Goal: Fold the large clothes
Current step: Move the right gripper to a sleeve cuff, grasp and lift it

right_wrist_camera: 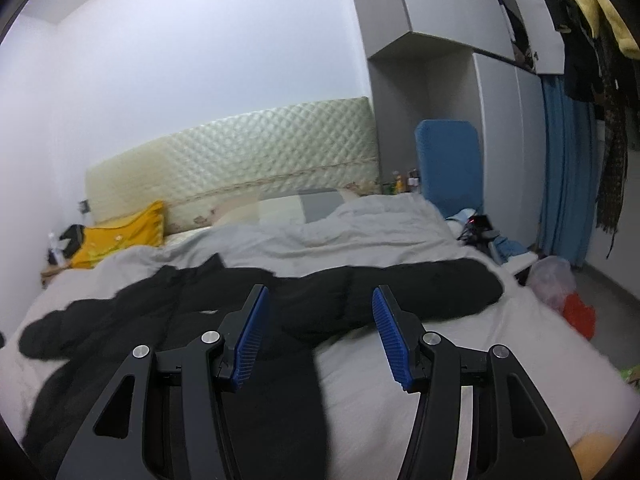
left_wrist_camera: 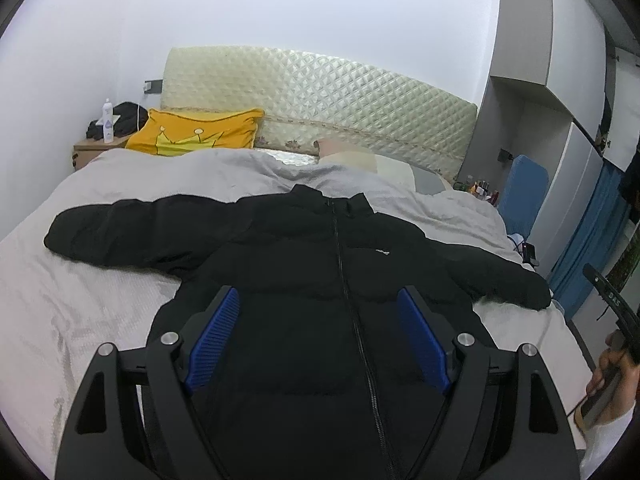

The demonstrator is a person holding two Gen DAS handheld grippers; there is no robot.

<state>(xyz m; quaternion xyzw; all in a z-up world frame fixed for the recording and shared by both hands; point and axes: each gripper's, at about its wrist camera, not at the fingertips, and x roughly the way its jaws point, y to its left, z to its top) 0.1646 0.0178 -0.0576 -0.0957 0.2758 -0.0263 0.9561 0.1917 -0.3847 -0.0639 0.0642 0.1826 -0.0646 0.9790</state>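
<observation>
One bed (left_wrist_camera: 36, 312), one black puffer jacket (left_wrist_camera: 304, 264) laid flat, front up, zipped, collar toward the headboard (left_wrist_camera: 320, 92), sleeves spread toward both side edges. Left gripper (left_wrist_camera: 320, 316) hovers over the lower torso, jaws wide, empty. Right gripper (right_wrist_camera: 320, 312) points at the right-edge sleeve (right_wrist_camera: 420, 288), jaws wide, empty; likely nearer for the first sleeve fold. Two pillows visible.

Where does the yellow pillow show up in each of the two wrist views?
Left wrist view: the yellow pillow lies upper left, at the head of the bed, against the quilted headboard.
Right wrist view: the yellow pillow sits at the far left, mid-height, below the headboard's left end.
Shared landmark: the black jacket spread on the bed.
</observation>
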